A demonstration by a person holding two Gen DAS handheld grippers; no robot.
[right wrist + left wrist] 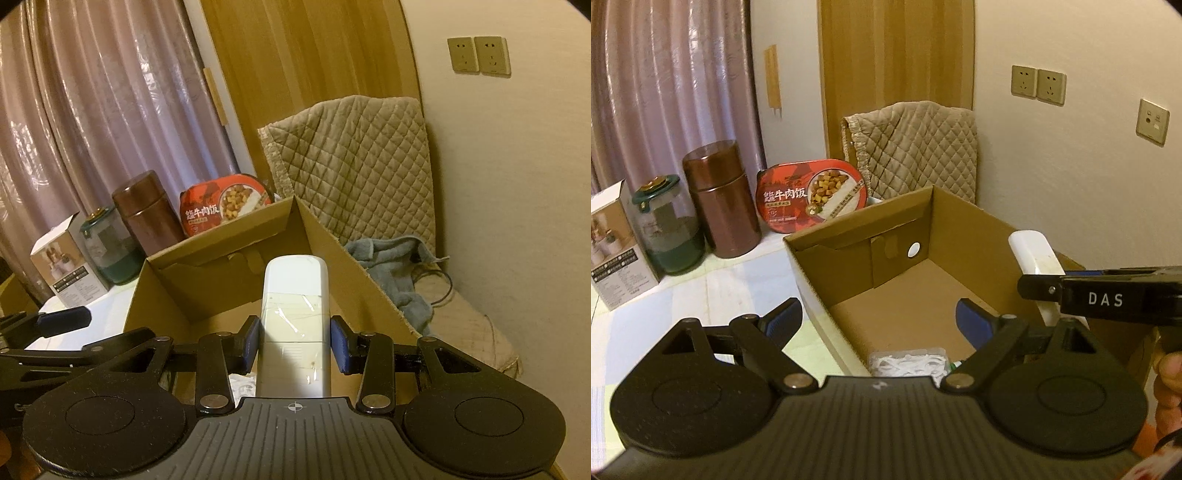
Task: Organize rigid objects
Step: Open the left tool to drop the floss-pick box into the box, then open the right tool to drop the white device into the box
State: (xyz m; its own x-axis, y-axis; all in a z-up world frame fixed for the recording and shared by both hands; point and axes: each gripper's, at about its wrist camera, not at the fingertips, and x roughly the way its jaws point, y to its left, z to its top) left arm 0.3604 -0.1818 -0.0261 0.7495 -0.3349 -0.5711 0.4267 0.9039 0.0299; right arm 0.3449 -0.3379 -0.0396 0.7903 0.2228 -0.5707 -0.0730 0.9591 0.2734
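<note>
An open cardboard box [938, 221] [207, 258] stands on the table. My right gripper [295, 343] is shut on a white remote control [295, 314] and holds it above the box's right side; the remote also shows in the left wrist view [1034, 254]. My left gripper [879, 317] is open and empty, its fingers straddling the box's near left wall. A clear packet of white items [908, 363] lies in the box's near end.
Behind the box stand a red meal tray [812, 195], a brown canister [720, 199], a green-lidded glass jar [666, 225] and a white carton [617, 243]. A quilted cushion [354, 162] and blue towel [395, 269] lie right of the box, against the wall.
</note>
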